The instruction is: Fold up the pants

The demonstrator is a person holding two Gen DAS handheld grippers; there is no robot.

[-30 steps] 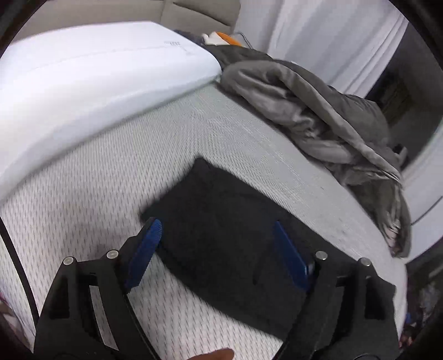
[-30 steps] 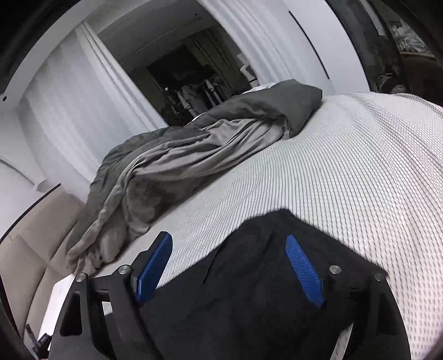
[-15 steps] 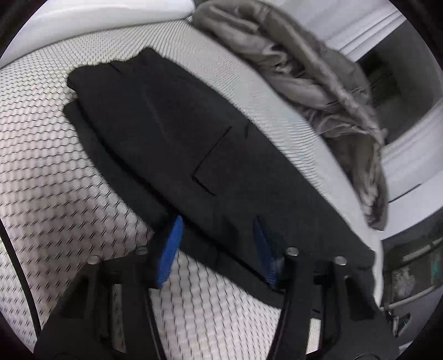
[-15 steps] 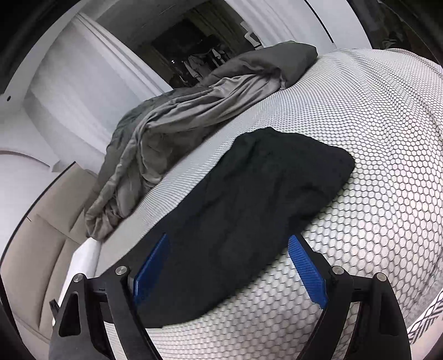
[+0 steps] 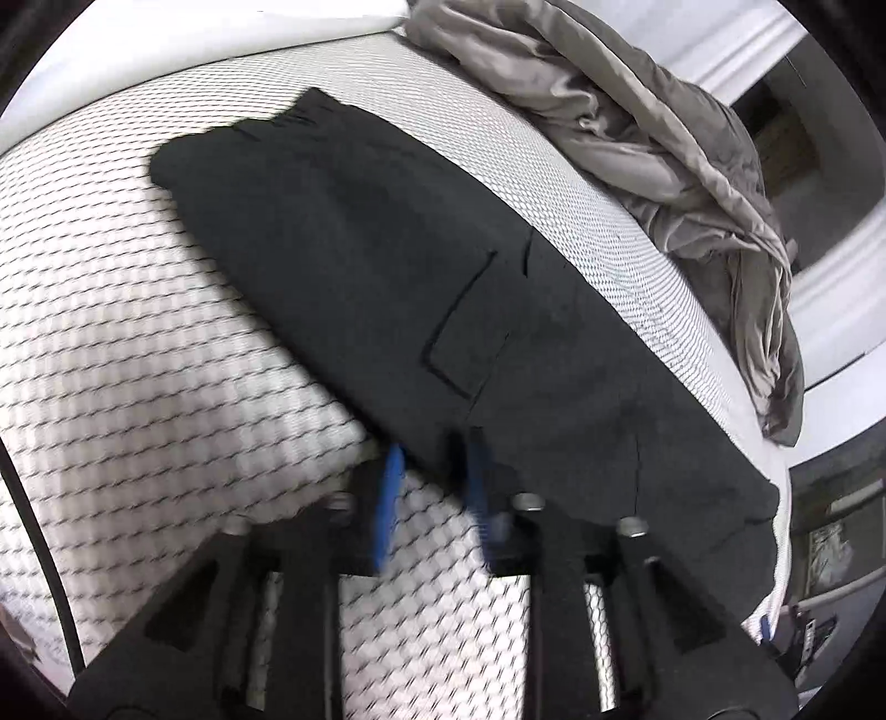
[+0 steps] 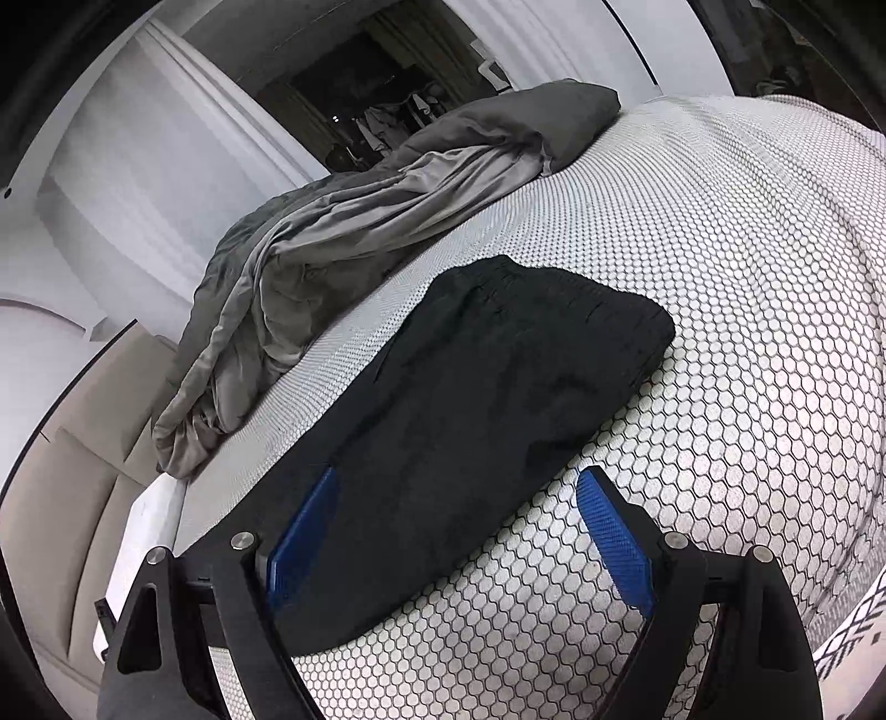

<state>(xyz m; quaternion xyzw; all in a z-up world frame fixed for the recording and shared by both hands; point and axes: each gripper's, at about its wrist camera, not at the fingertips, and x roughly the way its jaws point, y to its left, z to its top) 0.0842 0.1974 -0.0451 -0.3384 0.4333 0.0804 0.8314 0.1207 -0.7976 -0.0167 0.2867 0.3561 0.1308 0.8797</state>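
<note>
The black pants [image 5: 387, 277] lie folded lengthwise on the white honeycomb mattress [image 5: 138, 360], back pocket [image 5: 470, 332] up. My left gripper [image 5: 436, 493] is low at their near long edge. Its blue pads stand a narrow gap apart and the jaws are opening. The cloth's edge reaches just between the blurred tips, not pinched. In the right wrist view the pants [image 6: 498, 387] run away from me. My right gripper [image 6: 457, 537] is open wide over their near end, left pad [image 6: 302, 531] above the cloth, right pad [image 6: 612, 543] above bare mattress [image 6: 747, 277].
A crumpled grey duvet [image 5: 664, 138] is heaped along the far side of the bed, also the duvet [image 6: 360, 221] in the right wrist view. A white pillow [image 5: 166, 44] lies at the head. A beige headboard [image 6: 55, 498] stands at left.
Both grippers have come down toward the pants. The left jaws went from wide to a narrow gap at the pants' near edge. The right jaws stayed wide.
</note>
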